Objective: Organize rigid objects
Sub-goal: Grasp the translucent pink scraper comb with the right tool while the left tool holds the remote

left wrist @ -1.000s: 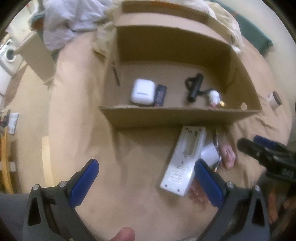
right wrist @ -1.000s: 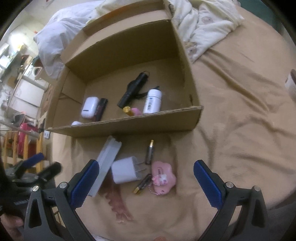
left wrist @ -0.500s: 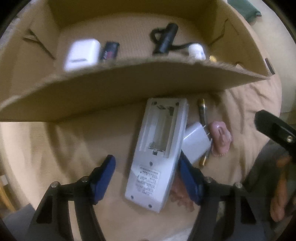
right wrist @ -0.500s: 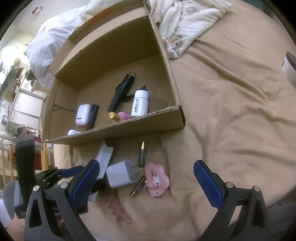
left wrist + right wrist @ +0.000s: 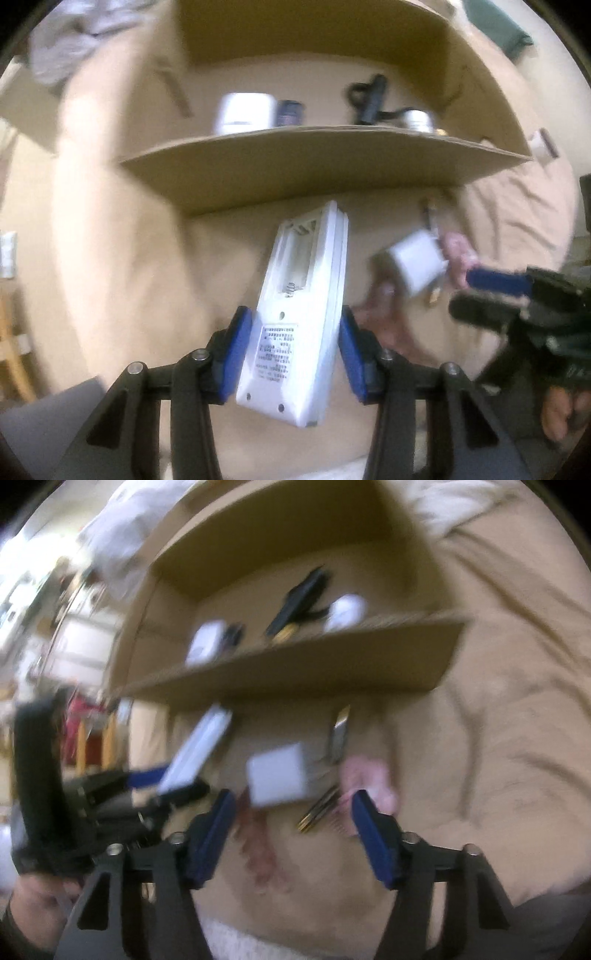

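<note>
The left gripper [image 5: 295, 354] has the remote [image 5: 299, 314] pinched between its blue pads, one on each long edge near the label end. The remote is face down, its empty battery bay showing, and its long axis runs forward from the gripper, far end tipped a little right and pointing at the box [image 5: 314, 166]. That far end sits just short of the box's near wall, and from the right wrist view it looks lifted off the blanket [image 5: 498, 720], though blur makes this hard to confirm.

That wall is the thing to watch. The remote points straight at it, so the end most likely has to rise over the rim before it can go in beside the flashlight [image 5: 369, 99] and the white case [image 5: 243, 112] already inside.

On the other side, the right gripper [image 5: 291, 827] is spread wide, holding nothing. The charger [image 5: 279, 775] lies just ahead of its fingers, slightly toward the left one, with the pink charm [image 5: 369, 779] to the right of it, near the right finger. Batteries [image 5: 319, 810] lie between them. The right gripper is the nearer tool for that cluster, and the charger looks like its pick.
</note>
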{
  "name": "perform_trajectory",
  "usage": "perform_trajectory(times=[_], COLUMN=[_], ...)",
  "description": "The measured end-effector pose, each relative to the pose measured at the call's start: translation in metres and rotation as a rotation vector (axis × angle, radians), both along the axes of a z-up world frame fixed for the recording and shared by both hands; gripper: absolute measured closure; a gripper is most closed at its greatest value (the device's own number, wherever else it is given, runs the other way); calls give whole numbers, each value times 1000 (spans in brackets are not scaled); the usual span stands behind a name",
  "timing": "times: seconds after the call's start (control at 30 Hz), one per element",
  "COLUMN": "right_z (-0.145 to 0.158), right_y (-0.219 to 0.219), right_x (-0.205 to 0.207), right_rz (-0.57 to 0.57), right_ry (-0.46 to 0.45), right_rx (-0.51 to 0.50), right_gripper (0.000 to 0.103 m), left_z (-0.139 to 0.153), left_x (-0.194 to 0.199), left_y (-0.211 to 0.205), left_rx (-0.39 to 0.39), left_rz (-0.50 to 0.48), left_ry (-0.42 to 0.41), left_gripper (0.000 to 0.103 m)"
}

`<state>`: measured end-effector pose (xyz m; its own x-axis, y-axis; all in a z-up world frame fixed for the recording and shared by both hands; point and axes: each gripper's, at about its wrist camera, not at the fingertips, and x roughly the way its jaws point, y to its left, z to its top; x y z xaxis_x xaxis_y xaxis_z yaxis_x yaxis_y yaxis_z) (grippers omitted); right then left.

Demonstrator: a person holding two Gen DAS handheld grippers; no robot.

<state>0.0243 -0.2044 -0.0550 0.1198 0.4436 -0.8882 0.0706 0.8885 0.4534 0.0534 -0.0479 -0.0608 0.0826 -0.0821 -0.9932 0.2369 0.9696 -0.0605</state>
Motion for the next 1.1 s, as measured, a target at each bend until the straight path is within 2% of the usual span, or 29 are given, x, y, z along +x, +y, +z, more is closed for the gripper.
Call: perform_trajectory(times=[0.07, 0.13, 0.17, 0.27, 0.43, 0.5, 0.7, 0.73, 0.77, 0.8, 0.83, 0.93, 1.03, 1.1], right_z=[-5, -13, -17, -27, -35, -36, -36, -35, -35, -33, -30, -25, -15, -6], right_y=[14, 30, 40, 63, 90, 99, 133, 135, 136, 138, 139, 126, 113, 110], right_x=[-2, -5, -7, -10, -11, -10, -16, -17, -17, -16, -15, -16, -12, -13], right_rz=[52, 107, 139, 200, 259, 270, 356, 366, 373, 379, 386, 355, 292, 273], right_ry=[31, 62, 69, 90, 52, 30, -72, -83, -92, -99, -115, -106, -102, -123], right_rx=[39, 25, -7, -57, -203, -248, -396, -404, -408, -409, -410, -345, -233, -184], right_gripper=[49, 49, 49, 49, 49, 49, 47, 48, 50, 63, 66, 67, 67, 67], left_z=[1, -3, -8, -18, -24, -26, -49, -48, -46, -44, -44, -37, -27, -19], left_x=[-4, -6, -5, -3, 4, 8, 12, 13, 14, 14, 15, 13, 4, -6], left_y=[8, 13, 15, 14, 15, 11, 5, 6, 6, 7, 12, 13, 15, 25], left_rx=[50, 99, 132, 111, 81, 97, 124, 116, 104, 113, 108, 74, 40, 26], left_rz=[12, 29, 36, 42, 72, 73, 78, 87, 91, 88, 88, 109, 109, 105], left_ry=[-23, -21, -5, 41, 62, 55, 100, 100, 93, 83, 79, 78, 66, 47], left_gripper=[61, 81, 82, 81, 68, 65, 64, 70, 74, 82, 82, 83, 83, 83])
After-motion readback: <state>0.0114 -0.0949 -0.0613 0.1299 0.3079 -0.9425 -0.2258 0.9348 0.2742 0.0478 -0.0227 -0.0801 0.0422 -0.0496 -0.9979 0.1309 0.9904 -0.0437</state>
